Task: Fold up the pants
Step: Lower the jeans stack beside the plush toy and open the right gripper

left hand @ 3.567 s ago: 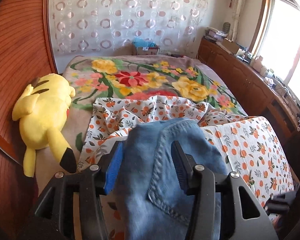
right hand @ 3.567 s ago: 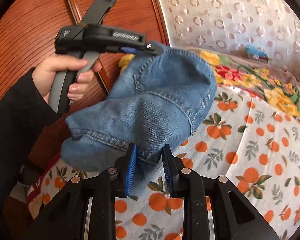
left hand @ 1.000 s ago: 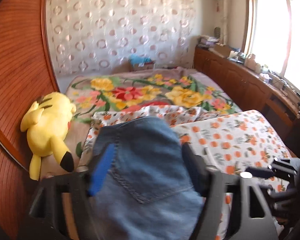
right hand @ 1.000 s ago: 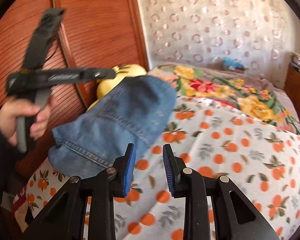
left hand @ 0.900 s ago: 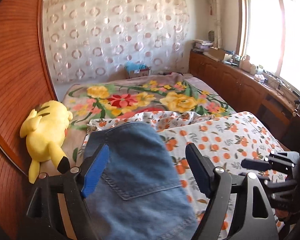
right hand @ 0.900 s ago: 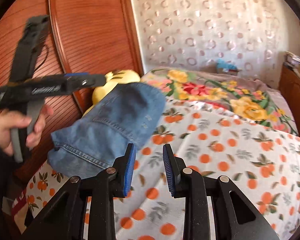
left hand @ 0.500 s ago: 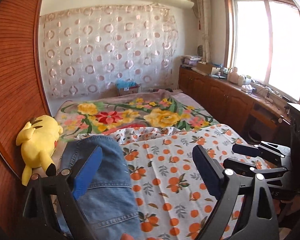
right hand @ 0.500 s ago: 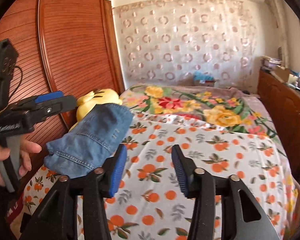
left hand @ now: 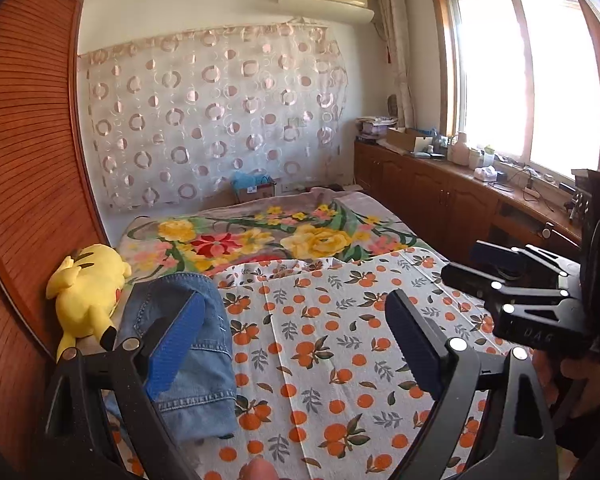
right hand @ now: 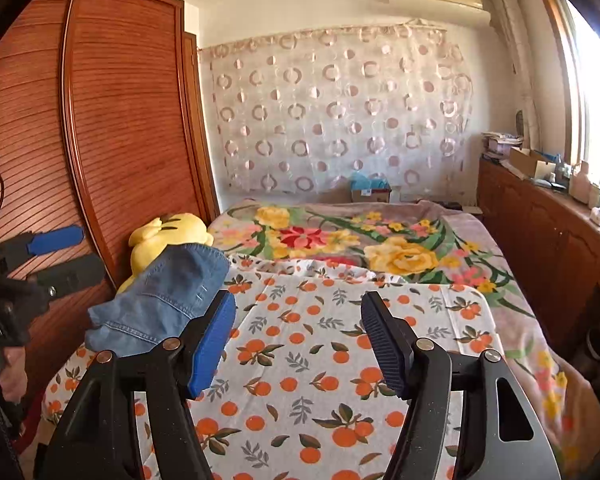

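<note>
The only letters to read are on the right gripper (left hand: 456,272), seen from the left camera: its black side says "DAG" (the rest is cut off). From the right camera, the left gripper (right hand: 60,254) has white letters on its edge, too small to read.

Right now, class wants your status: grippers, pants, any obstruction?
Left gripper open, right gripper open, jaws just widened, both empty. Folded pants resting on orange-print sheet. Yellow plush alongside, nothing blocking.
</note>
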`<state>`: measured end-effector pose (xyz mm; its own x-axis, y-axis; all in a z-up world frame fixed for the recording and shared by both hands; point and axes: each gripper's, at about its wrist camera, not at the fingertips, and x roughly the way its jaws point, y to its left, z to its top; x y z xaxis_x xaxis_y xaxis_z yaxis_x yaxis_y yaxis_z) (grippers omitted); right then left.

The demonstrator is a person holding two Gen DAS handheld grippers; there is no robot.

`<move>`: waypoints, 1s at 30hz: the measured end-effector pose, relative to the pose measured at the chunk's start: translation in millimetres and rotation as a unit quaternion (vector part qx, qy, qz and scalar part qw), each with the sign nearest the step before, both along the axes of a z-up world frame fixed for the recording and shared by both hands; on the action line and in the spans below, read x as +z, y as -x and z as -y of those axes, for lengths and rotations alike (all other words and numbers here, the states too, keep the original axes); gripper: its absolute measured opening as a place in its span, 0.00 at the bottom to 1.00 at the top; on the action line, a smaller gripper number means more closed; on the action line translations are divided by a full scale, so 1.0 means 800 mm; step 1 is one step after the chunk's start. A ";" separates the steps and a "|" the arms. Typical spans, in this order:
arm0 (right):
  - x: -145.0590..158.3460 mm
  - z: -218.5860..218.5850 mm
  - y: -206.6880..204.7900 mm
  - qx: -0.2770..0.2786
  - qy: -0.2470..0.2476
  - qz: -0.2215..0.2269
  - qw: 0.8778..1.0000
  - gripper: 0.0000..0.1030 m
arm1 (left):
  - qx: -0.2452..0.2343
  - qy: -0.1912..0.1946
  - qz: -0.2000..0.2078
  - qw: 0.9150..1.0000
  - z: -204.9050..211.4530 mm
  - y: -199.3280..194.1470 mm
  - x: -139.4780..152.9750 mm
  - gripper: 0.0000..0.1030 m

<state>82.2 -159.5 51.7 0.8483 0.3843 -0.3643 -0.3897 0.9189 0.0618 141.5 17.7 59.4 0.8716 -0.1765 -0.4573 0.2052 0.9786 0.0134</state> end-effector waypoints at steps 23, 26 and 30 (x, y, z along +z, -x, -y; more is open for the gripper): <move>-0.008 0.017 0.090 -0.035 -0.005 0.038 0.999 0.66 | 0.032 0.007 0.023 0.999 0.006 0.077 -0.006 0.89; -0.013 0.016 0.093 -0.038 -0.006 0.035 0.999 0.66 | 0.033 0.012 0.018 0.999 0.005 0.078 -0.014 0.89; -0.019 0.016 0.091 -0.038 -0.003 0.032 0.999 0.66 | 0.038 0.016 0.012 0.999 0.001 0.078 -0.023 0.89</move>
